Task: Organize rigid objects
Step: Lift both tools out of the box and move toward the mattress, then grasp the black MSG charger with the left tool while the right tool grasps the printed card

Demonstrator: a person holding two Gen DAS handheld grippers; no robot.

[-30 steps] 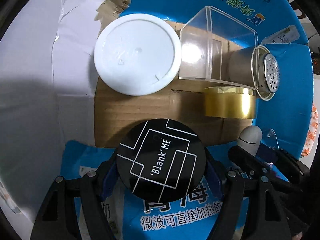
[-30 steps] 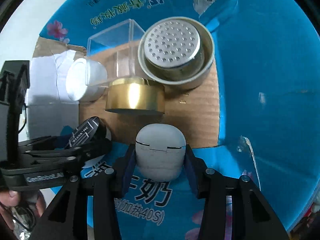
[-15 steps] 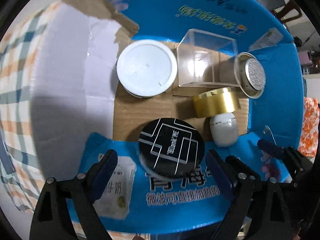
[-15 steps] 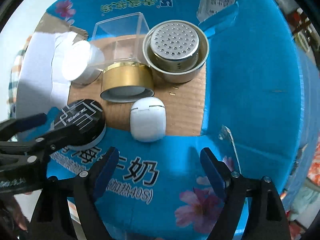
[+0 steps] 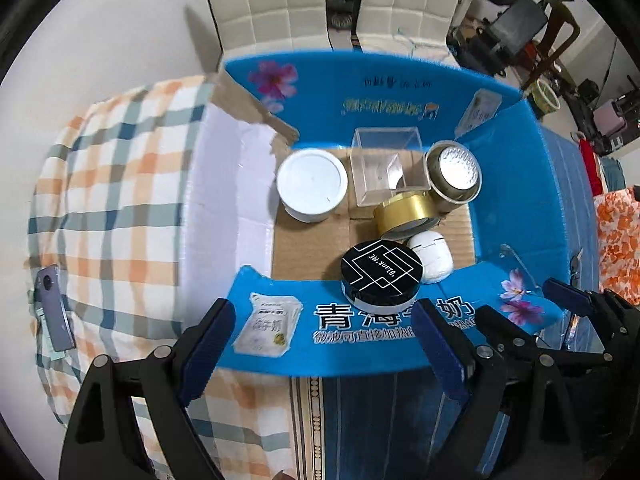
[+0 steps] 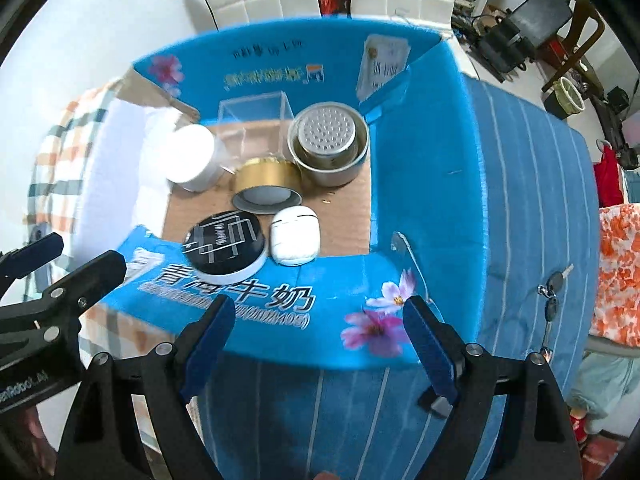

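Left wrist view: left gripper (image 5: 324, 336) held above the near wall of the blue box (image 5: 516, 184), jaws wide apart, nothing between them. Box floor is bare cardboard. Back row, left to right: white tub (image 5: 312, 184), clear cube (image 5: 384, 168), metal cup (image 5: 454, 176) with a perforated insert. Gold tin (image 5: 406, 212) lies tipped on its side in front of the cube and cup. Black round tin (image 5: 382, 274) sits against the near wall, touching the white earbud case (image 5: 434, 256) on its right. Checked cloth (image 5: 112, 208) left of the box, with a phone (image 5: 54, 312) lying on it.

Right wrist view: right gripper (image 6: 318, 338) also spread wide, empty, over the near wall. Keys (image 6: 552, 292) rest on the striped blue cloth (image 6: 532, 184) right of the box.
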